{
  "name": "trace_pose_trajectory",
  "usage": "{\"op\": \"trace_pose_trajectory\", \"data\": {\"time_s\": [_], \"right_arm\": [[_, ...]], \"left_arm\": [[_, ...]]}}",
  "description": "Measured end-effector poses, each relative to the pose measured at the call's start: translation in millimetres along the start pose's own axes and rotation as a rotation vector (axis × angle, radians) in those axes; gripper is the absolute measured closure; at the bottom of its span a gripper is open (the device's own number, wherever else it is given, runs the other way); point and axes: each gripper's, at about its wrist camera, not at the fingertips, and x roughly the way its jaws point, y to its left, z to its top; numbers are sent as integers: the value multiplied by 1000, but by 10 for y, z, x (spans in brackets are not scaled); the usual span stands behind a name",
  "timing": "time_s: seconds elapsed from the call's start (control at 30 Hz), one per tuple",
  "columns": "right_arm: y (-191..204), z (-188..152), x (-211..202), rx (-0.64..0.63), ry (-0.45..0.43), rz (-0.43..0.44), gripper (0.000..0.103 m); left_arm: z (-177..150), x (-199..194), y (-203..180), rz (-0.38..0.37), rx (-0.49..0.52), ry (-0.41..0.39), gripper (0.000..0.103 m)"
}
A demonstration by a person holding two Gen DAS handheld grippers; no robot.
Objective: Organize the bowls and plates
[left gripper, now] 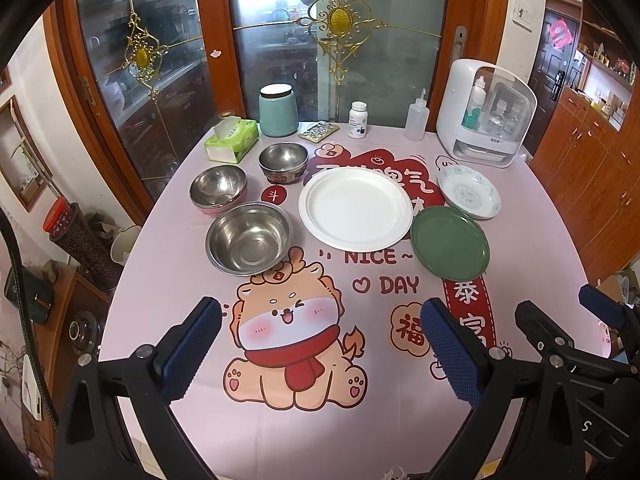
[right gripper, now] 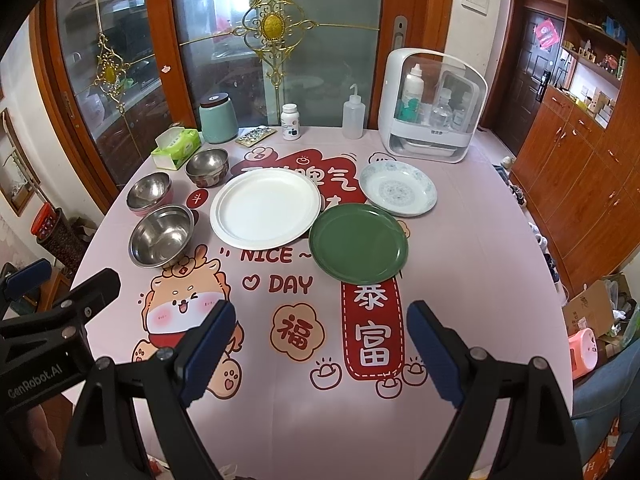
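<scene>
Both grippers hang above the near edge of the table with nothing between their fingers: the left gripper (left gripper: pixel 320 348) is spread wide over the cartoon print, and the right gripper (right gripper: pixel 320 352) is just as wide apart beside it. On the pink tablecloth (left gripper: pixel 320 420), three steel bowls cluster toward the left edge: a large bowl (left gripper: pixel 249 239) nearest, a pink-based bowl (left gripper: pixel 218 190) behind it, and a third bowl (left gripper: pixel 283 162) farther back. A white plate (left gripper: pixel 355 208) lies in the middle, touching or just overlapping the green plate (left gripper: pixel 450 248) toward the right edge. A patterned dish (left gripper: pixel 469 191) sits behind the green plate. Along the far edge stand a tissue pack (left gripper: pixel 232 140), a teal jar (left gripper: pixel 278 110), a blister pack (left gripper: pixel 318 132), a pill bottle (left gripper: pixel 358 120), a squeeze bottle (left gripper: pixel 416 118) and a white storage box (left gripper: pixel 486 114).
</scene>
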Motion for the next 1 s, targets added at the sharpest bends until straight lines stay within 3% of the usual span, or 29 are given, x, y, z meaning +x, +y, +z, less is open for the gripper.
{"op": "trace_pose_trajectory", "data": {"time_s": [1.0], "right_arm": [[-21, -63, -5, 18, 22, 47, 15]], "left_arm": [[-13, -6, 53, 1, -1, 2, 4]]}}
